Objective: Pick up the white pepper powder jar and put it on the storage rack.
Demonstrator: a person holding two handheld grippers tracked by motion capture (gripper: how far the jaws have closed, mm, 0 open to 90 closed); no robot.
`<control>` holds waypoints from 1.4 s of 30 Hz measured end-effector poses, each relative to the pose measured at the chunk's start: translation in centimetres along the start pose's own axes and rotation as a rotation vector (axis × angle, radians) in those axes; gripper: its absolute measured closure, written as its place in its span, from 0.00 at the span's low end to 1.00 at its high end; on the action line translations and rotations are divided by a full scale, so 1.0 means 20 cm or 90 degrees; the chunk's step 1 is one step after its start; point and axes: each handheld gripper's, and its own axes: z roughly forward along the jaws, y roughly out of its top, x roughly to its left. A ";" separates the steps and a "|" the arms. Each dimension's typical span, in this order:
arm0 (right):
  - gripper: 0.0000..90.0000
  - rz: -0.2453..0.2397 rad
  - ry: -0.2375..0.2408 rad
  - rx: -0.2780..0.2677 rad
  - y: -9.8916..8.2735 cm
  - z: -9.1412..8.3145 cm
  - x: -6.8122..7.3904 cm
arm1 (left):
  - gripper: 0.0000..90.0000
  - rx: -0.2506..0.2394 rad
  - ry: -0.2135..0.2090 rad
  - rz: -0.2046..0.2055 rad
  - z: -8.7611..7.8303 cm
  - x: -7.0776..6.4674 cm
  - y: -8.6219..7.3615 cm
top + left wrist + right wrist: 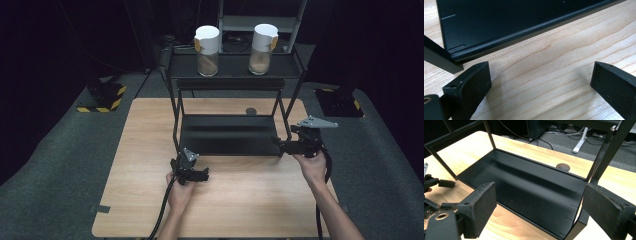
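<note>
two jars (207,44) on rack (235,66), brown contents

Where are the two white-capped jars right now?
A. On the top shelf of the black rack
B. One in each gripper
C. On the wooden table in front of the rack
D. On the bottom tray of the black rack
A: in the high view both jars, the left jar and the right jar, stand on the top shelf of the rack, while its bottom tray lies bare.

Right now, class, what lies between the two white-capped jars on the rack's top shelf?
Nothing: in the high view the top shelf is bare between the left jar and the right jar.
</note>
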 end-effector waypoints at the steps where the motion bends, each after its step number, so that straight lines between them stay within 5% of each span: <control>1: 0.13 0.001 0.000 0.000 0.00 0.00 0.00 | 0.03 0.000 0.000 0.000 0.00 0.00 0.00; 42: 0.13 0.012 -0.015 0.041 -0.18 0.16 0.07 | 0.03 0.000 0.000 0.000 0.00 0.00 0.00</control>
